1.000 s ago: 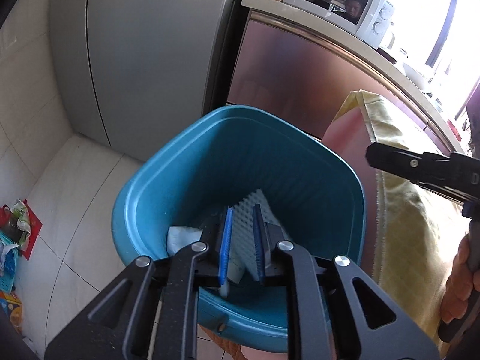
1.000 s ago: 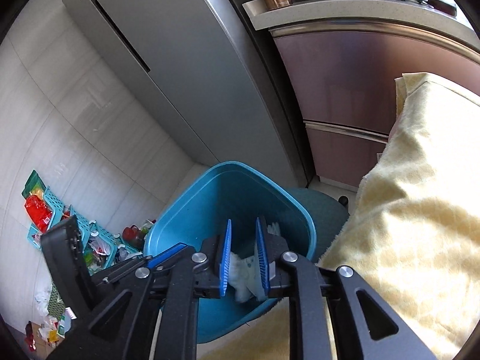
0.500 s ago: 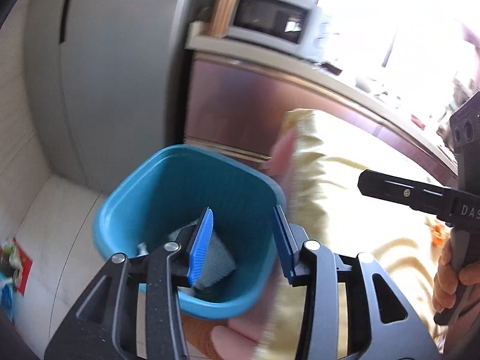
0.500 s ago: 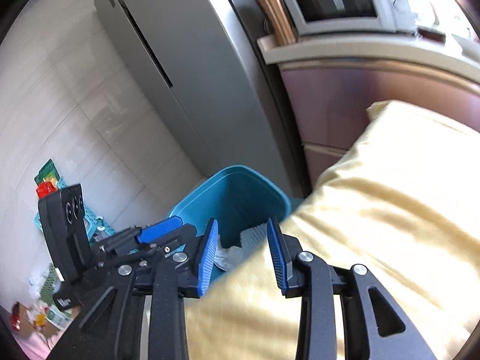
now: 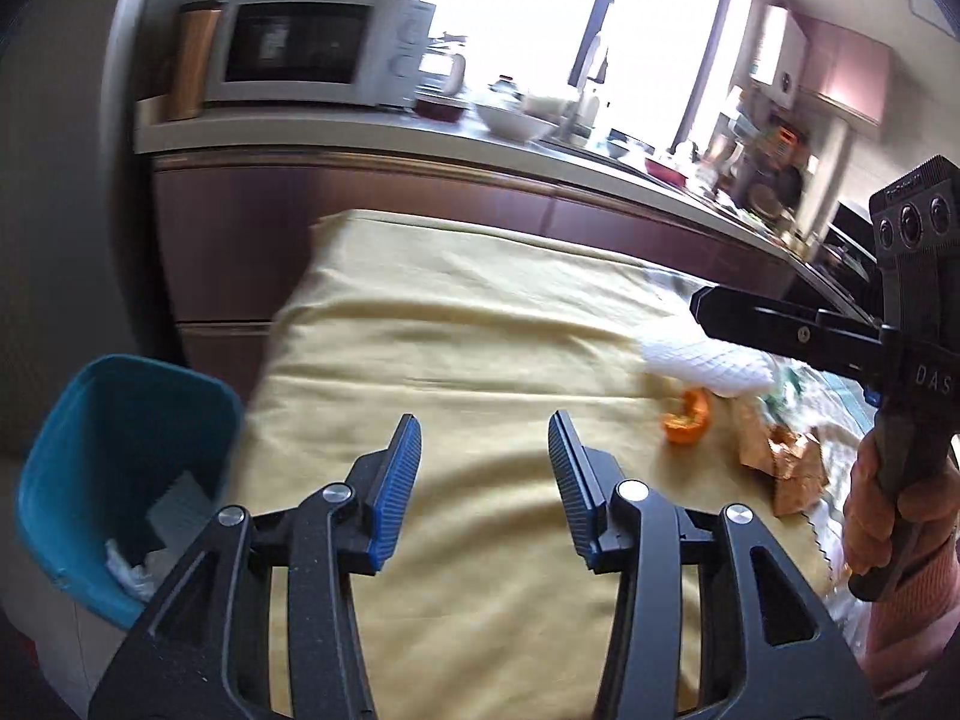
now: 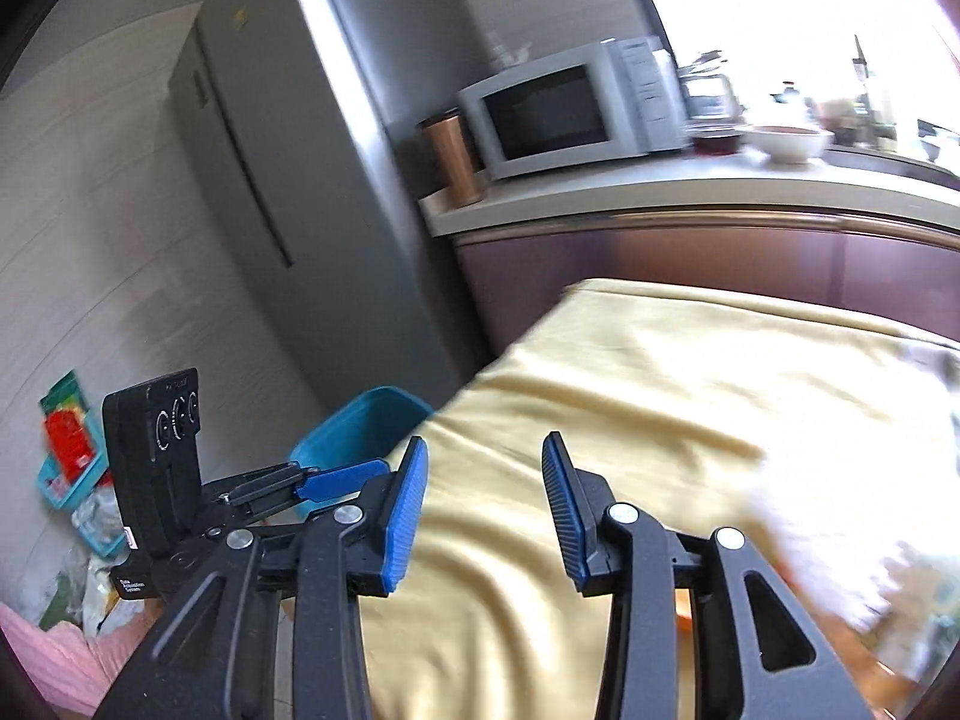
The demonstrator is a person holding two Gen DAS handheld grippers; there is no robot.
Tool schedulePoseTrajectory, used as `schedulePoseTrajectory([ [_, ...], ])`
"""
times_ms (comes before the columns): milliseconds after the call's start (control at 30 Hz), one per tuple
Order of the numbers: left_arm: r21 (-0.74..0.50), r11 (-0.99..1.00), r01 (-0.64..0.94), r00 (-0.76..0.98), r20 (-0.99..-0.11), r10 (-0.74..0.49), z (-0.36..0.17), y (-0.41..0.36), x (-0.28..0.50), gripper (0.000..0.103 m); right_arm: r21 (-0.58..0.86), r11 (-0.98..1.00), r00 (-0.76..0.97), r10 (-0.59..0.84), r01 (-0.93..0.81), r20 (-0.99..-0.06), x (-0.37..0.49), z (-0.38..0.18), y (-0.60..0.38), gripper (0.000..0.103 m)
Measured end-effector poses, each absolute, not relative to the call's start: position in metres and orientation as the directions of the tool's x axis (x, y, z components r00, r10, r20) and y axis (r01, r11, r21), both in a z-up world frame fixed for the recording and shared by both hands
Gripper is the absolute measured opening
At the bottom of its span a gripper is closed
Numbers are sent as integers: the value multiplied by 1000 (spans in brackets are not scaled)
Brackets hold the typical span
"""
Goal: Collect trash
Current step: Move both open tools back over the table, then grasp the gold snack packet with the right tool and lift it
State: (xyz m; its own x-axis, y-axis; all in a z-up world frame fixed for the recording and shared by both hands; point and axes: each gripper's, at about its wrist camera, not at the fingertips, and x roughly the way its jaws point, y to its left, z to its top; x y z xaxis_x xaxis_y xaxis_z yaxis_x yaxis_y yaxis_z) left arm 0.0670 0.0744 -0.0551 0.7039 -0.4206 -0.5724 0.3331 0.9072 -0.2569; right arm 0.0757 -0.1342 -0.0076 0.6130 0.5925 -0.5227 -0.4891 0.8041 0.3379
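Left wrist view: the left gripper [image 5: 485, 468] hangs over a table covered in yellow cloth [image 5: 456, 324], its blue pads [image 5: 393, 489] standing apart with nothing between them; its jaws have just been opening. Off the table's left edge stands the blue bin [image 5: 78, 420], with white paper and a grey ridged piece lying at its bottom. Near the right edge of the cloth lie an orange peel [image 5: 687, 417], a white foam net [image 5: 702, 360] and a crumpled brown bag [image 5: 780, 462], close together. A hand [image 5: 894, 510] grips the right gripper's handle there.

Right wrist view: the right gripper [image 6: 485, 498] is likewise released and empty above the cloth, its jaws also just having opened. The bin's rim shows past the table's near left corner, in front of the fridge [image 6: 288, 180]. The trash on the right is too blurred to make out.
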Motion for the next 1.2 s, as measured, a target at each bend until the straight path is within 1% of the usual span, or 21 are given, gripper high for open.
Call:
schedulePoseTrajectory([
  [100,-259,880,398,668,-576,-471,-56,44,64,44,345,838,654,546,-423,-524,63,-12,-169,39],
  [333,-261,813,520,581,-590,-560,-62,-12,51,44,380,908,738,376,-175,-560,30,-37,-266,41],
  [433,-259,791,554,551,-598,-582,-64,-31,49,44,369,927,757,288,-67,-586,18,-51,-300,45],
  [467,-257,787,561,544,-602,-585,-65,-37,48,44,371,928,758,272,-43,-593,16,-56,-307,48],
  [533,-258,779,572,529,-609,-591,-67,-45,49,44,385,923,753,256,-3,-607,10,-66,-323,49],
  [600,-257,778,573,520,-620,-588,-69,-52,50,45,401,916,743,261,11,-616,8,-74,-333,51],
  [667,-250,787,564,522,-630,-574,-71,-56,53,45,407,913,737,268,10,-620,3,-81,-341,56],
  [733,-263,796,545,519,-640,-566,-73,-56,59,46,417,909,728,283,4,-624,-1,-88,-344,60],
  [900,-294,817,496,502,-671,-546,-79,-53,77,46,455,890,705,338,-26,-623,-9,-98,-340,60],
  [1000,-321,818,477,481,-684,-549,-83,-56,88,49,483,875,698,375,-48,-610,-9,-102,-337,60],
  [1100,-350,814,465,454,-695,-558,-89,-59,97,49,501,863,692,398,-61,-602,-9,-104,-336,55],
  [1133,-357,812,462,446,-698,-560,-91,-61,99,49,505,861,690,405,-66,-601,-10,-105,-335,49],
  [1200,-371,807,460,429,-703,-568,-93,-65,103,47,512,856,688,415,-74,-595,-11,-104,-335,44],
])
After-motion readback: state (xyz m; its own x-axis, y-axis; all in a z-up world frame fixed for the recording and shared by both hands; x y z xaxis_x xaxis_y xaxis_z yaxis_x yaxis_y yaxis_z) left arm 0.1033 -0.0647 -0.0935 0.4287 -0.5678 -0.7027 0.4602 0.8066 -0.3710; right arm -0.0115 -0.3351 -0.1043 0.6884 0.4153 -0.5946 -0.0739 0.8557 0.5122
